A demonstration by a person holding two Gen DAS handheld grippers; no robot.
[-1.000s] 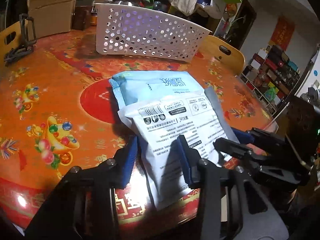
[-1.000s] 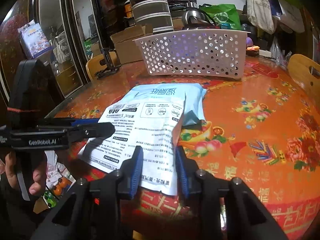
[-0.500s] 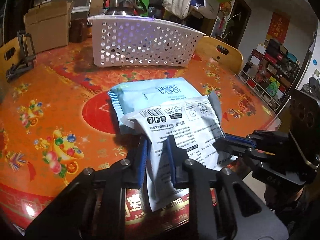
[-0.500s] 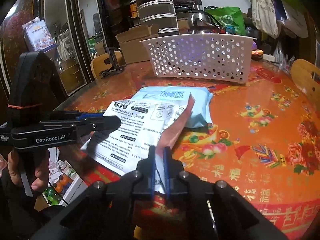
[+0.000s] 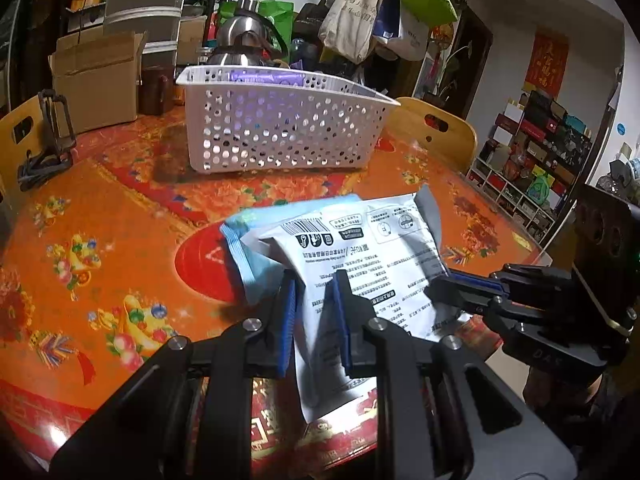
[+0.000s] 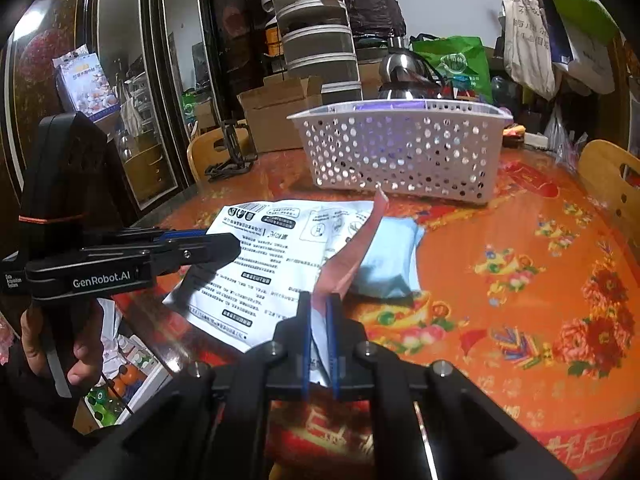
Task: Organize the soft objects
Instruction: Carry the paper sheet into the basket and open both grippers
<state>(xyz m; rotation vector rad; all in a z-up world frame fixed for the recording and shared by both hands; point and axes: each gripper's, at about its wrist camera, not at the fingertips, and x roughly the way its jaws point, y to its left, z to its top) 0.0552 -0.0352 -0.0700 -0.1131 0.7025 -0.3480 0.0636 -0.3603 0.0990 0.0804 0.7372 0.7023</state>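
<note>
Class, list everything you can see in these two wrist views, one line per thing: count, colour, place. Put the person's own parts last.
White printed pack: one, white with black print, near table edge, pinched at both near corners.
Blue pack: one, light blue, under the white pack.
Basket: one, white perforated, far side of table, something purple inside.
Table: one, orange-red patterned cloth.
Cardboard box: one, brown, behind table.
Kettle: one, steel, behind basket.
Chair: wooden, right of the basket.
Left gripper: black, blue pads, shut on white pack.
Right gripper: same, shut on it.
Hand: one, holding the left gripper.
</note>
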